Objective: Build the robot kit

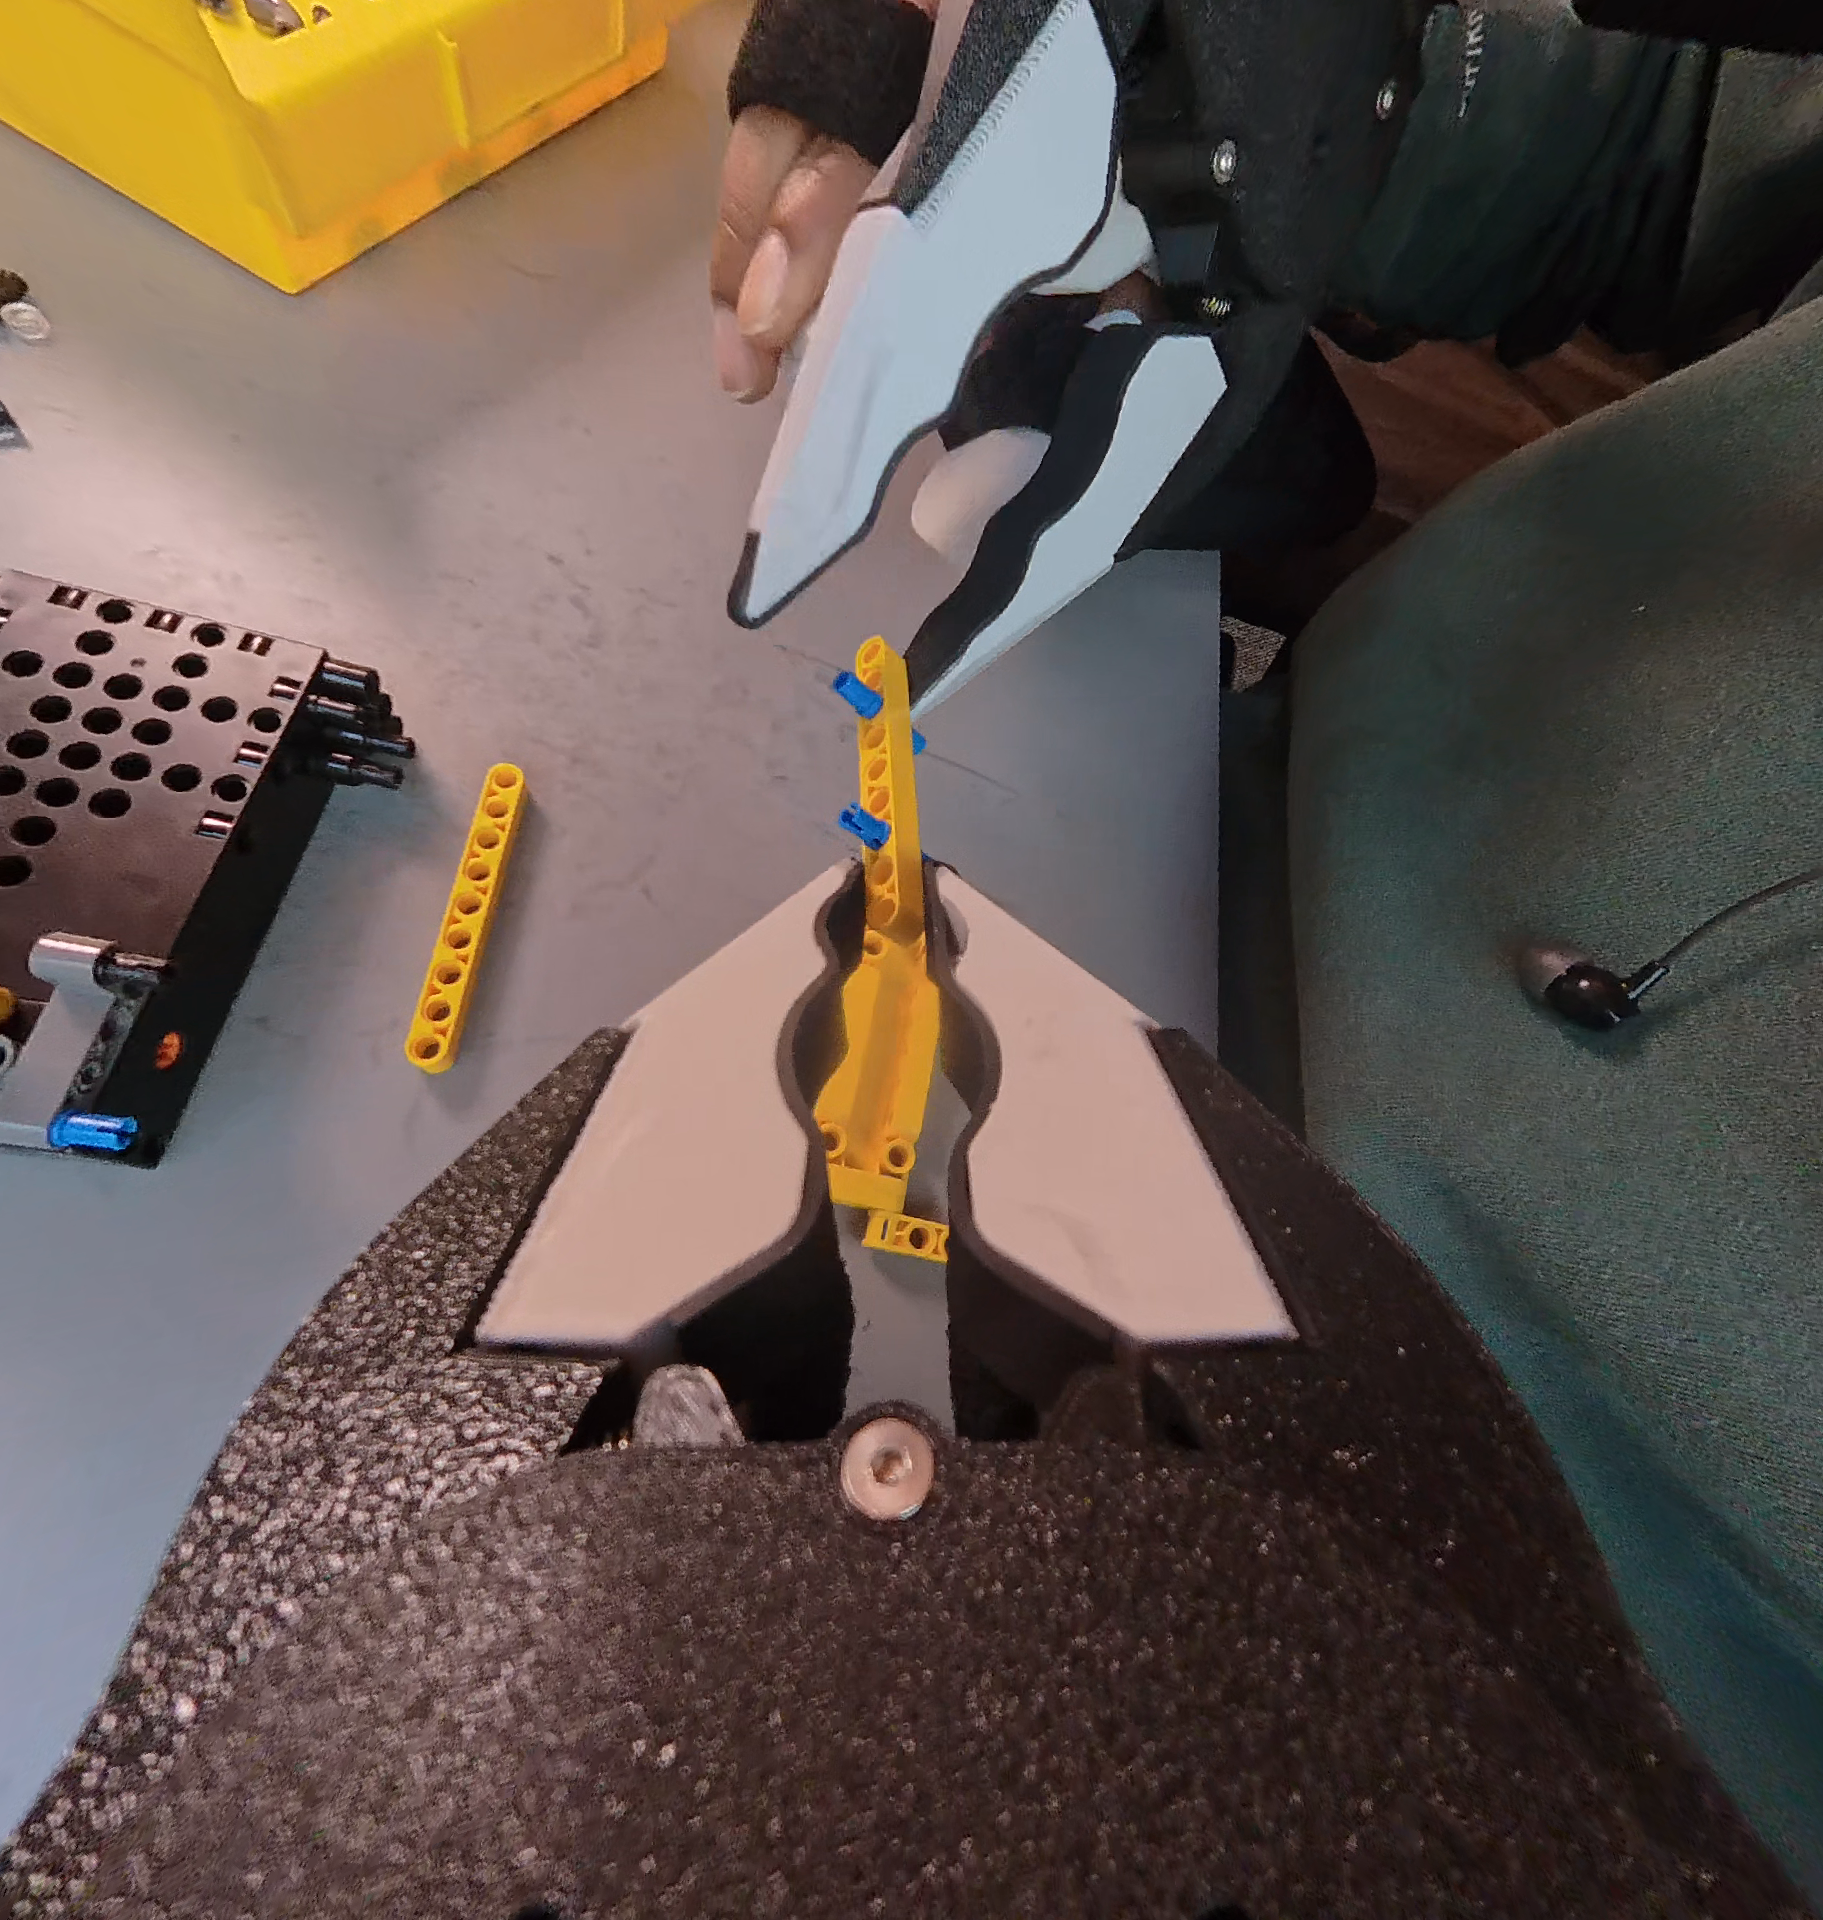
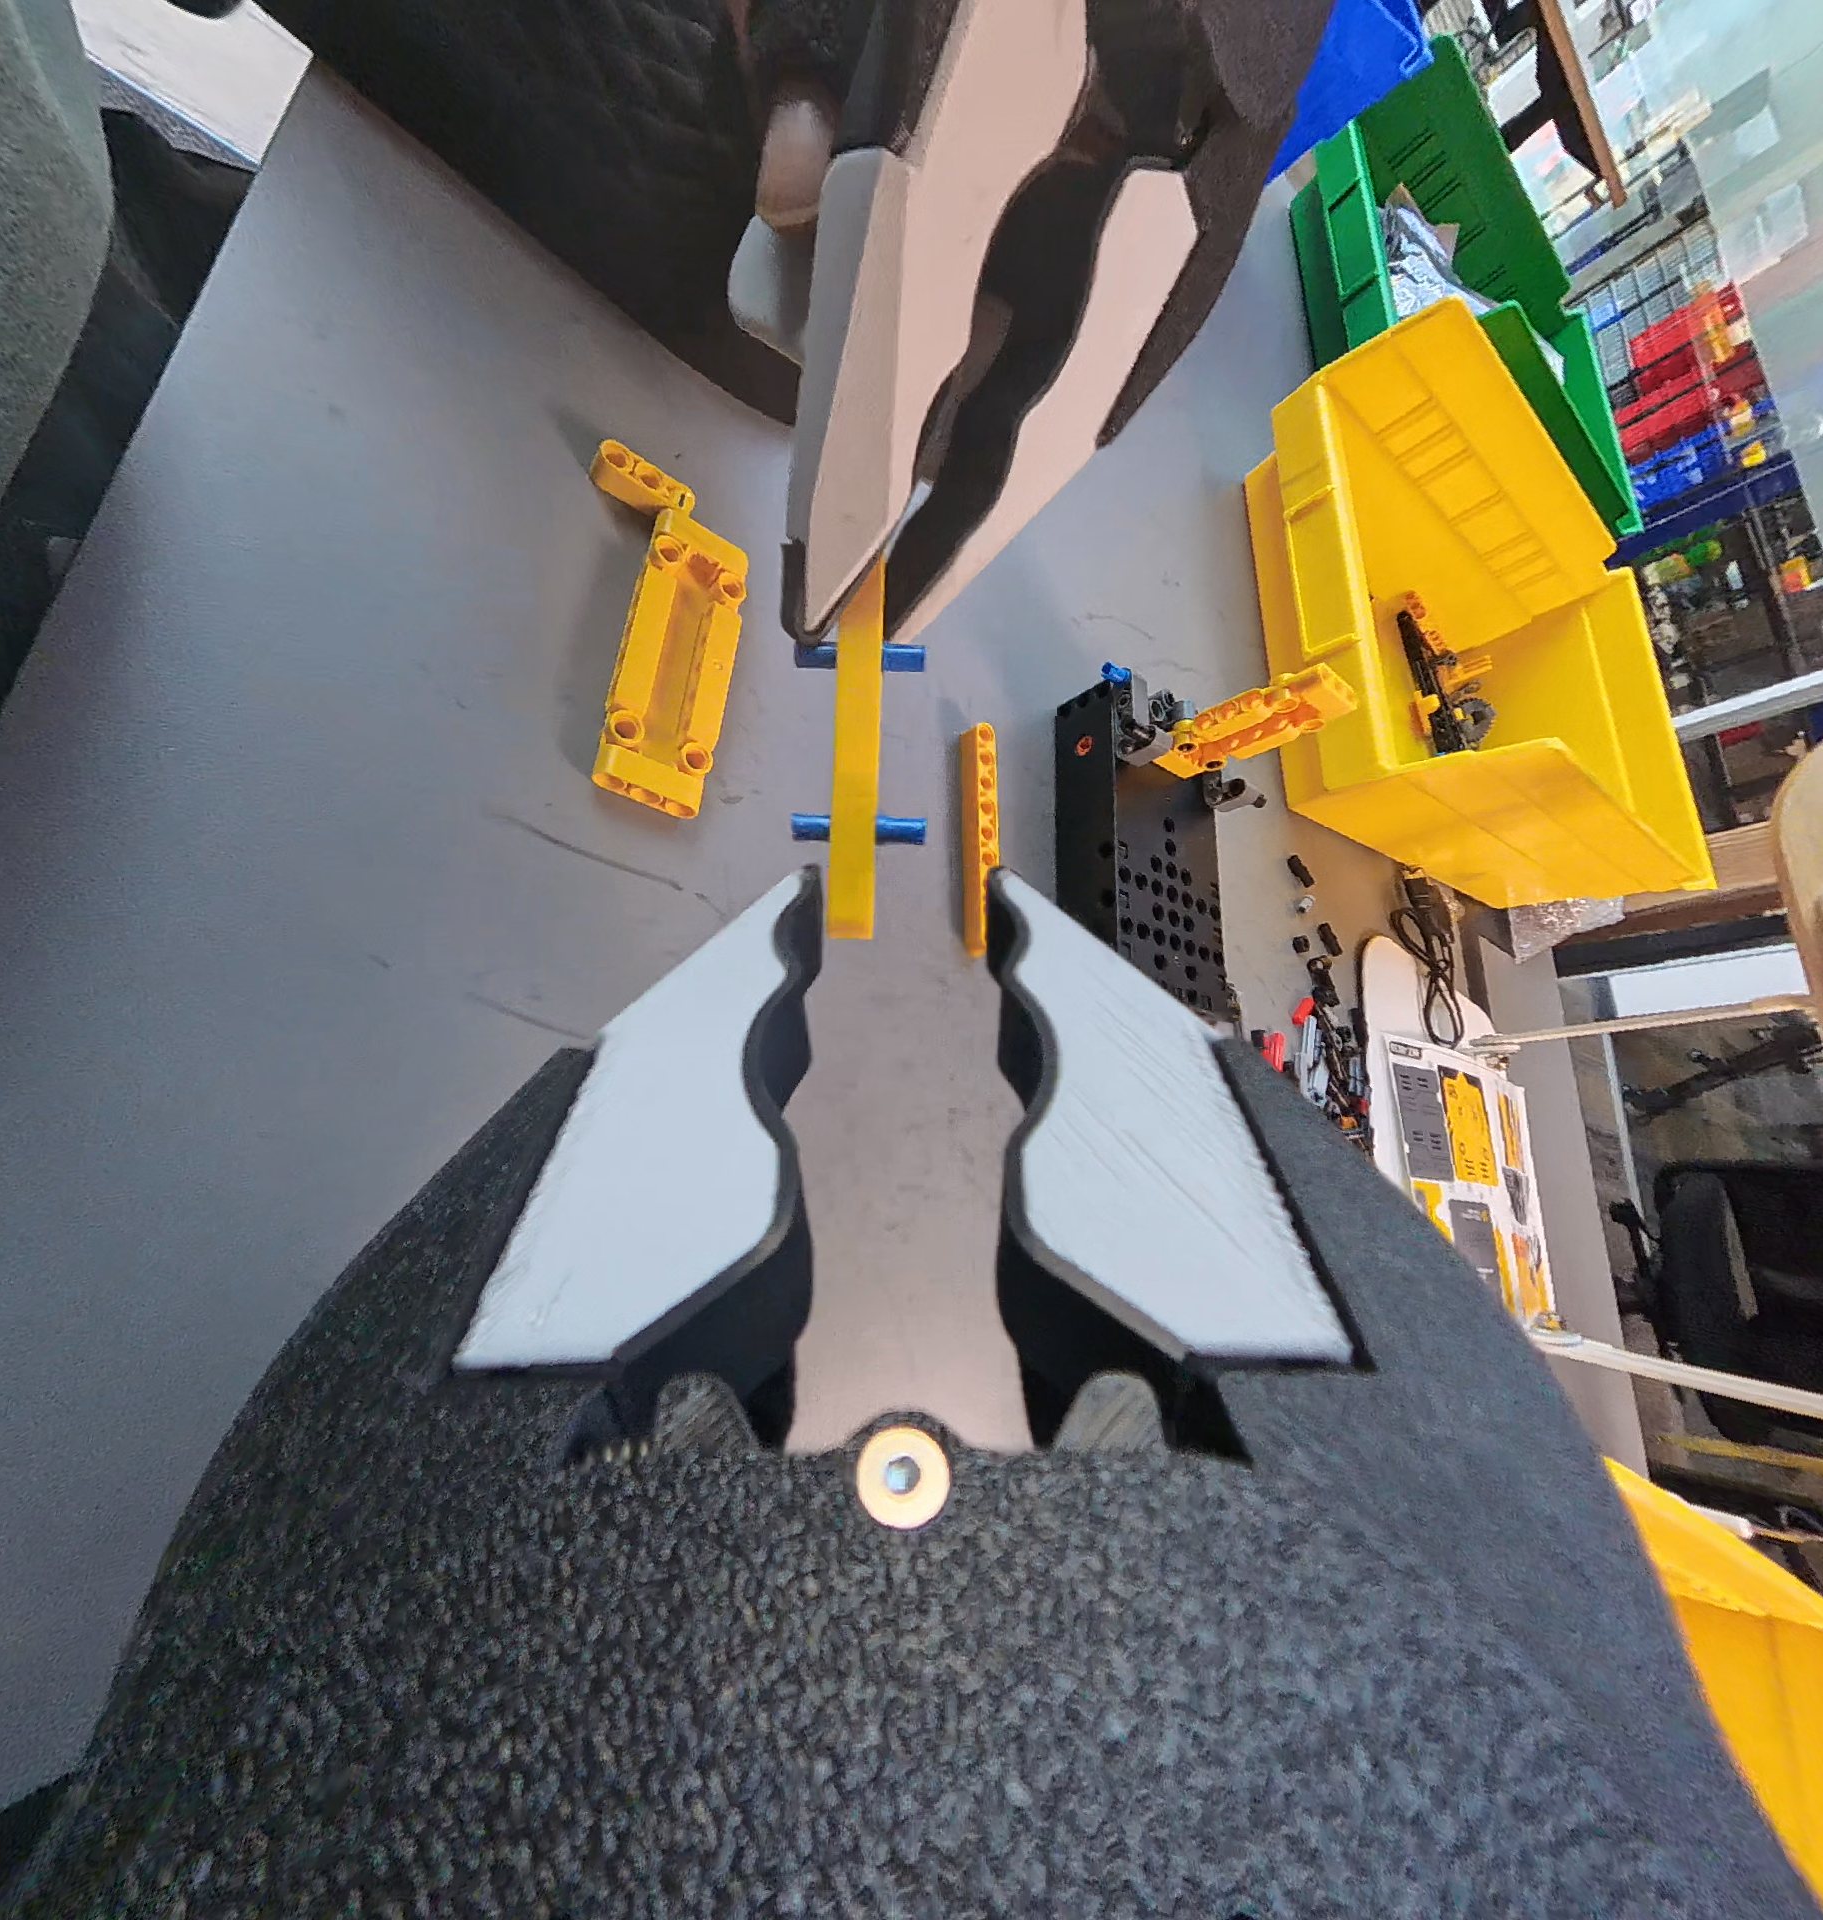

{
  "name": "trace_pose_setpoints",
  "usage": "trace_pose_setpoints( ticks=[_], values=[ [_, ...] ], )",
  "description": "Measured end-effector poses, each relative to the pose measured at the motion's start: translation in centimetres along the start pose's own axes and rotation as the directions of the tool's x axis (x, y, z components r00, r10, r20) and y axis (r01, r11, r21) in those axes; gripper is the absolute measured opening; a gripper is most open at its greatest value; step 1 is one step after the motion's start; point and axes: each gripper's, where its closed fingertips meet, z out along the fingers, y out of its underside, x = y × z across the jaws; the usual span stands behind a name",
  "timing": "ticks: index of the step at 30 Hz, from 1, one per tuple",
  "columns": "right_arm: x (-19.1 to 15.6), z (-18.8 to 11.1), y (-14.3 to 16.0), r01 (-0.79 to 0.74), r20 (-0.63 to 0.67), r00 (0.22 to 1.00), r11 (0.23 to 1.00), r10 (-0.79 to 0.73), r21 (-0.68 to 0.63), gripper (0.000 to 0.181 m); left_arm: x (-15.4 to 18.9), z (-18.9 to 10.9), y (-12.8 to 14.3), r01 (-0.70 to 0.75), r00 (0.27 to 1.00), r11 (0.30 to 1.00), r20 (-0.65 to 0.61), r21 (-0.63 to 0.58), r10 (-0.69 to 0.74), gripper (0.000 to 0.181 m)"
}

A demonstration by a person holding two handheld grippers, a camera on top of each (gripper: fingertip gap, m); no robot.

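1. Left tongs [image 1: 891, 868] are nearly shut, tips pinched on one end of a yellow beam [image 1: 886, 769]. The beam sticks straight out ahead of them, off the counter [image 1: 574, 468].
2. Two blue pins [image 1: 860, 826] cross the beam, one just past the left tongs' tips and one nearer the far end.
3. Right tongs [image 2: 902, 883] are wide open and grip nothing. The beam's [image 2: 853, 790] free end sits between their tips, close against one finger; whether it touches, I cannot tell.
4. In the right wrist view the left tongs [image 2: 845, 623] come in from straight ahead, facing the right tongs, with the beam bridging the gap and the pins [image 2: 902, 829] poking out both sides.
5. In the left wrist view the right tongs [image 1: 834, 655] hang open just beyond the beam's far end, one tip right beside it.
6. A yellow panel [image 2: 668, 665] lies flat on the counter [image 2: 315, 727], beyond the right tongs' tips and off to one side. It sits under the left tongs, showing through their gap [image 1: 876, 1049].
7. A loose beam [image 2: 978, 831] lies on the counter just beside the right tongs' other tip.
8. Past that, a black plate [image 2: 1146, 862] full of holes, then a yellow bin [image 2: 1458, 644].
9. A scatter of small parts [image 2: 1322, 997] and a leaflet [image 2: 1468, 1164] lie out to that same side of the right tongs.
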Motion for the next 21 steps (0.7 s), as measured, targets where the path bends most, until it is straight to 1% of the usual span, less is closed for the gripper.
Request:
trace_pose_setpoints(
  ticks=[1,3,6,9,12,16,18,19,20,21],
  values=[
    [0.0,0.0,0.0,-0.001,0.007,1.0,1.0,0.001,0.002,0.035,0.1,0.0,0.0,-0.004,1.0,1.0,-0.003,-0.003,0.004,0.009],
    [-0.2,-0.2,-0.8,0.02,0.025,0.999,0.999,-0.021,0.047,0.029,0.3,0.1,-0.2,-0.008,1.0,1.0,-0.015,-0.005,0.008,0.009],
    [-0.7,-0.2,-0.9,0.061,0.043,0.997,0.997,-0.063,0.045,0.019,0.4,-0.1,-0.2,-0.017,1.0,1.0,-0.022,-0.015,0.017,0.009],
    [-1.3,-0.3,-1.3,0.092,0.064,0.993,0.994,-0.096,0.062,0.018,1.0,0.0,0.1,-0.018,0.998,0.999,-0.053,-0.028,0.017,0.009],
    [-1.6,-0.6,-1.6,0.089,0.081,0.992,0.994,-0.093,0.057,0.016,1.3,-0.1,0.0,0.003,0.997,1.0,-0.079,-0.011,-0.003,0.009],
    [-2.4,-0.4,-1.3,0.109,0.112,0.988,0.994,-0.111,0.017,0.016,1.5,0.4,0.6,0.003,0.996,1.0,-0.09,-0.031,-0.005,0.009],
    [-2.2,-0.1,-1.0,0.061,0.1,0.993,0.998,-0.063,0.02,0.016,1.1,0.3,0.6,-0.007,0.997,1.0,-0.071,-0.028,0.005,0.01],
    [-1.9,-0.1,-0.9,0.008,0.092,0.996,1.0,-0.011,0.029,0.017,0.9,0.2,0.5,-0.034,0.998,0.999,-0.05,-0.027,0.033,0.01],
    [-1.7,-0.1,-1.0,-0.069,0.107,0.992,0.997,0.064,0.043,0.018,0.6,0.0,0.4,-0.079,0.997,0.996,-0.024,-0.034,0.078,0.01],
    [-1.9,-0.3,-0.9,-0.158,0.165,0.975,0.987,0.149,0.039,0.024,0.2,-0.2,0.7,-0.141,0.99,0.988,0.019,-0.064,0.143,0.009]
  ],
)
